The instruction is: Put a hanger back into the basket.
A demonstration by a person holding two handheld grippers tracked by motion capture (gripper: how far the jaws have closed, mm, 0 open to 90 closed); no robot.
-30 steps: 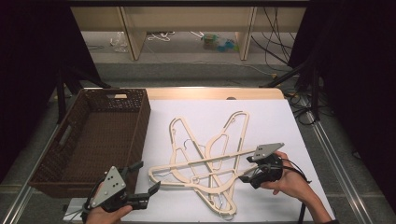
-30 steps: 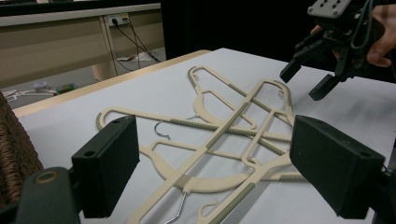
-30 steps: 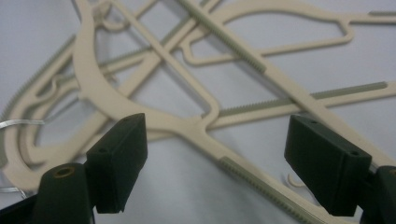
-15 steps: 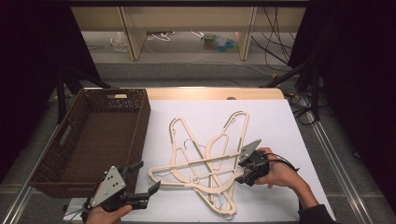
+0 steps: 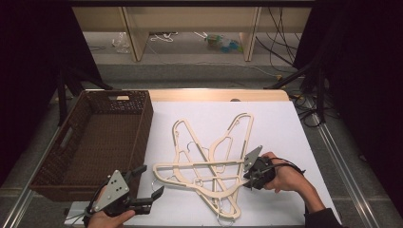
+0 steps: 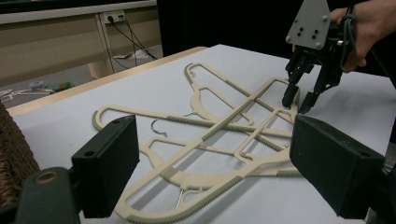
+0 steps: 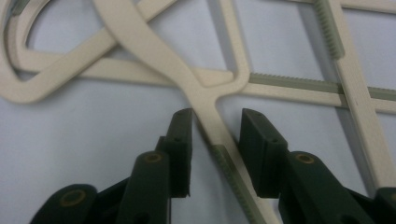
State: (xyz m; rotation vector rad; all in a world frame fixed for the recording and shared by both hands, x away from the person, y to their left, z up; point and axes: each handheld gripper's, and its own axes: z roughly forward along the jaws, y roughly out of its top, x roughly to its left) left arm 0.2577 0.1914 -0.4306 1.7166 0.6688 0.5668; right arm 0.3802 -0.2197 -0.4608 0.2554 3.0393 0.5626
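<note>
R fingers (image 7: 254, 154) straddle one arm of a cream hanger (image 7: 205, 100), narrow gap each side, pads not yet pressing on it. Jaws have just been closing, hanger arm between them. R gripper (image 5: 251, 176) sits at the pile's right edge in high view, tips pointing down onto the plastic; in L gripper view it comes down from top right (image 6: 299, 100).

L fingers (image 6: 112, 158) wide apart, nothing between them. L gripper (image 5: 147, 183) hovers low over the white surface (image 5: 285, 123), near the pile's left end, not touching it.

Hangers: a pile of several cream ones (image 5: 209, 166) lies flat on the surface, crossed over each other, between the two sets of fingers. Metal hook (image 6: 159, 127) shows mid-pile, ahead of the L fingers. Ribbed grip strip runs along the arm inside the R fingers, straight down toward the cam.

Brown wicker basket (image 5: 142, 118) stands on the far left, just beyond the L fingers, apart from the pile. Can't tell the exact hanger count.
</note>
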